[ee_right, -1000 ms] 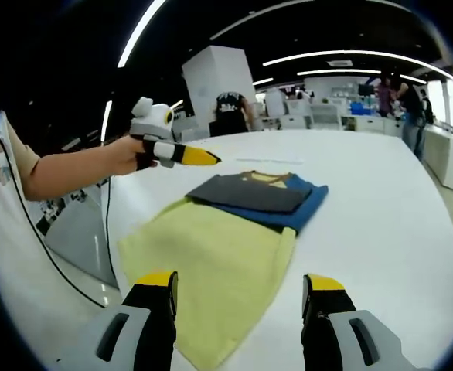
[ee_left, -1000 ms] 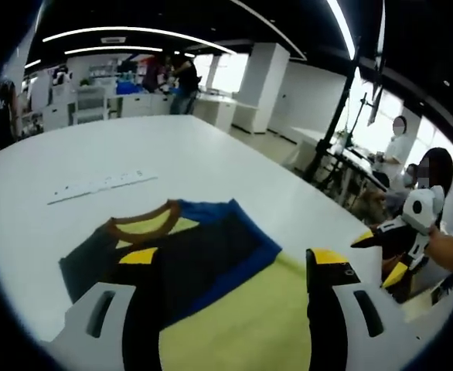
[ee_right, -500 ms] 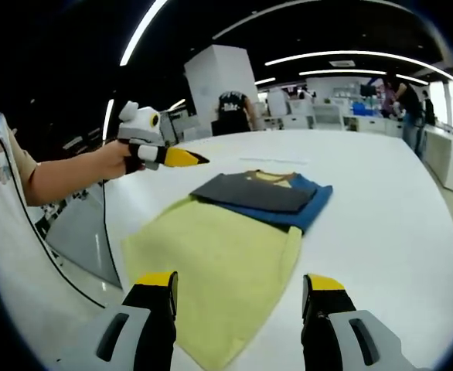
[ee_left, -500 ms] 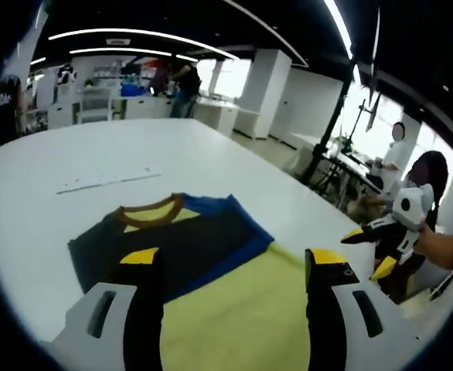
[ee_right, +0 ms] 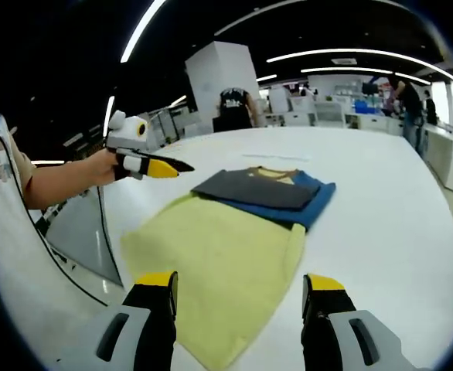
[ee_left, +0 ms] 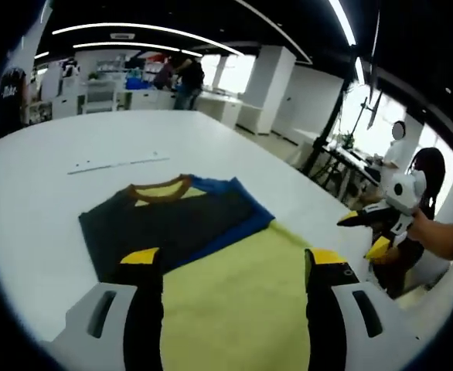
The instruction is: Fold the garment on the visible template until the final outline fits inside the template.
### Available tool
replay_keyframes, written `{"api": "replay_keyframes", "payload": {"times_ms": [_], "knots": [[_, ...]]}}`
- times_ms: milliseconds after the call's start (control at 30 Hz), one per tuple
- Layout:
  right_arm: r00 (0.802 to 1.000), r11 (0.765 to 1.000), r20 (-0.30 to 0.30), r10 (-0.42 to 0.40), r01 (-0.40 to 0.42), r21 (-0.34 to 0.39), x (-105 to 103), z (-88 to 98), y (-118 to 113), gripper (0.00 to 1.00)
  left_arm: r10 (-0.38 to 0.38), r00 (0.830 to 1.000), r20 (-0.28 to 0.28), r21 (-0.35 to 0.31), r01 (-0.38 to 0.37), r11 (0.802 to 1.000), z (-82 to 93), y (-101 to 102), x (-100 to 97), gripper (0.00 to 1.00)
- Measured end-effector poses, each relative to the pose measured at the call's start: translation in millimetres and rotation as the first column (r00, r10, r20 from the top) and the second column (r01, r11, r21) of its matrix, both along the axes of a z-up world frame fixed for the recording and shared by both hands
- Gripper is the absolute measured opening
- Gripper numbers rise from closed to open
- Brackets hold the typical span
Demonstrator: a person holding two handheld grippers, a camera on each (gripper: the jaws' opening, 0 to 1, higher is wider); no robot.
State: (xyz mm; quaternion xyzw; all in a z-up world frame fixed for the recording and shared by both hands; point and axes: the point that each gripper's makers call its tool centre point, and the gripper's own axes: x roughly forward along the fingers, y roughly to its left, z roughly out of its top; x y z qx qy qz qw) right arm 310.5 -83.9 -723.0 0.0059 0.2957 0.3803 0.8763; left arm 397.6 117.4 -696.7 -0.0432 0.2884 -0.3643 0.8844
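Observation:
A garment lies flat on the white table (ee_right: 396,232). Its yellow body (ee_right: 219,259) points toward me, and its far end is folded over in dark grey (ee_right: 257,188) and blue (ee_right: 310,205), with a brown collar (ee_left: 161,186). The left gripper view has the yellow body (ee_left: 234,294) just beyond my left gripper (ee_left: 232,259), which hovers open with nothing held. A hand holds that left gripper (ee_right: 145,165) above the table's left edge, clear of the cloth. My right gripper (ee_right: 239,282) is open above the near hem. The right gripper (ee_left: 373,226) hangs off the table's right side.
A thin white strip (ee_left: 118,163) lies on the table beyond the collar. Past the table's far edge are white counters (ee_left: 145,99), a white pillar (ee_right: 223,85) and standing people (ee_left: 186,77). A seated person (ee_left: 424,174) is at desks to the right.
The left gripper has drifted left and lower in the right gripper view, away from the garment. The left view's camera shifted, so more of the folded top shows. The garment lies unchanged.

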Motion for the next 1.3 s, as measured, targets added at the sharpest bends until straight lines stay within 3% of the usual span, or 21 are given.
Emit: {"api": "replay_keyframes", "payload": {"times_ms": [667, 1000, 1300], "knots": [[1.000, 1.000, -0.023, -0.004, 0.004, -0.005, -1, -9.7, 2, 0.63, 0.021, 0.998, -0.059, 0.014, -0.021, 1.000, -27.5, 35, -45.6, 0.69], [1.000, 1.000, -0.028, 0.000, -0.001, -0.008, 0, -11.7, 4, 0.63, 0.047, 0.995, -0.086, 0.015, -0.046, 0.999, -36.6, 57, -68.1, 0.68], [0.999, 1.000, -0.034, 0.006, -0.006, -0.013, 0, -13.6, 6, 0.63, 0.064, 0.993, -0.099, 0.031, -0.061, 0.998, -38.5, 65, -86.8, 0.68]]}}
